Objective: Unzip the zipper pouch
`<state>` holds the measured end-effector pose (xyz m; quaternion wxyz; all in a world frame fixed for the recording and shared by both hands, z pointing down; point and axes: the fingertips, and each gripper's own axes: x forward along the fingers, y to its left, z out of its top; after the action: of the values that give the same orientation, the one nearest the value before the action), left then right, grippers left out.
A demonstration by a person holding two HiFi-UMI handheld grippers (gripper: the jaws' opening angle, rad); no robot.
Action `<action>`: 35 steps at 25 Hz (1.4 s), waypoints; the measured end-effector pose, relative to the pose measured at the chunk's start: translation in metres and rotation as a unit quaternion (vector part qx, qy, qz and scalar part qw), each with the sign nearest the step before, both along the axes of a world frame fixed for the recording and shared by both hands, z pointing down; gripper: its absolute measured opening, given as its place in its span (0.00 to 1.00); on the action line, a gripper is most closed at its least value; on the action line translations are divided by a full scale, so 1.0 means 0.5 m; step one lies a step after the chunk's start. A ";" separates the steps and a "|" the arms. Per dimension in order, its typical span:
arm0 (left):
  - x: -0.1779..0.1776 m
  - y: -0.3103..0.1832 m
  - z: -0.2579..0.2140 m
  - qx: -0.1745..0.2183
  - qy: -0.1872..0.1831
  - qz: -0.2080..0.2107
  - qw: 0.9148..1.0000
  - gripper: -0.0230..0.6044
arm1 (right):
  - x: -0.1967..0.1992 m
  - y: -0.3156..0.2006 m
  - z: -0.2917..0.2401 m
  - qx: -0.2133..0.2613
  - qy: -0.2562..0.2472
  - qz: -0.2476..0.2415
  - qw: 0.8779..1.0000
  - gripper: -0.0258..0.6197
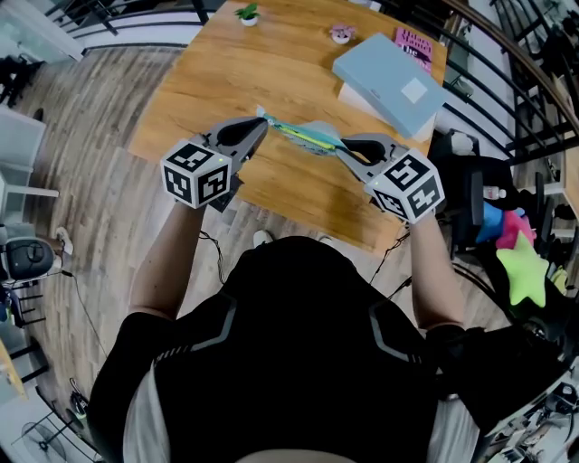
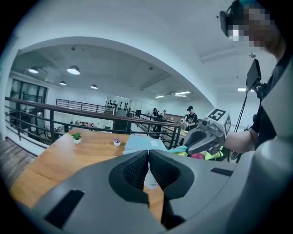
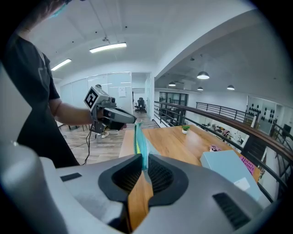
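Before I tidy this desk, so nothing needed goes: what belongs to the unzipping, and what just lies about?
In the job: teal zipper pouch, left gripper, right gripper.
Lying about: pale blue flat box, pink book, small green potted plant, small pink pot.

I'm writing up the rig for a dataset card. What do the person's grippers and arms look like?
The left gripper and right gripper are grey, their jaws lined with black ribbed pads. Each carries a white cube with black square markers and trails a thin black cable. The sleeves are short and black.
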<state>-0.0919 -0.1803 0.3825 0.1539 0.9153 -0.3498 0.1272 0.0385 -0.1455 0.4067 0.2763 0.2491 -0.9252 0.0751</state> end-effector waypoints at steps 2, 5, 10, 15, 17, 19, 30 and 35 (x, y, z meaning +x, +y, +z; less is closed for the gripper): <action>-0.019 -0.008 0.001 -0.006 0.007 -0.010 1.000 0.09 | 0.001 -0.002 0.001 -0.003 -0.001 0.003 1.000 0.12; -0.032 -0.012 0.015 -0.001 -0.021 -0.014 1.000 0.09 | 0.003 -0.008 0.013 -0.012 -0.002 0.008 1.000 0.12; -0.026 -0.024 0.053 -0.013 -0.036 -0.009 0.999 0.09 | 0.007 -0.039 0.059 -0.012 0.030 0.017 0.999 0.12; -0.024 -0.055 0.103 -0.034 -0.030 -0.014 0.999 0.09 | 0.011 -0.089 0.132 -0.023 0.035 0.029 0.999 0.13; -0.025 -0.081 0.126 -0.031 -0.051 -0.016 0.998 0.09 | 0.008 -0.113 0.156 -0.028 0.038 0.034 0.998 0.13; -0.026 -0.113 0.144 -0.026 -0.069 -0.021 0.997 0.09 | 0.003 -0.140 0.173 -0.030 0.047 0.038 0.998 0.13; -0.039 -0.222 0.203 -0.026 -0.101 -0.038 0.994 0.09 | -0.013 -0.270 0.236 -0.016 0.073 0.066 0.995 0.13; -0.042 -0.179 0.359 -0.091 -0.147 -0.022 0.985 0.09 | -0.018 -0.224 0.374 -0.066 0.095 0.057 0.992 0.13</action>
<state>-0.1129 -0.2698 0.5622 0.1863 0.8610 -0.3755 0.2881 0.0295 -0.2573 0.5940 0.3741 0.2886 -0.8720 0.1277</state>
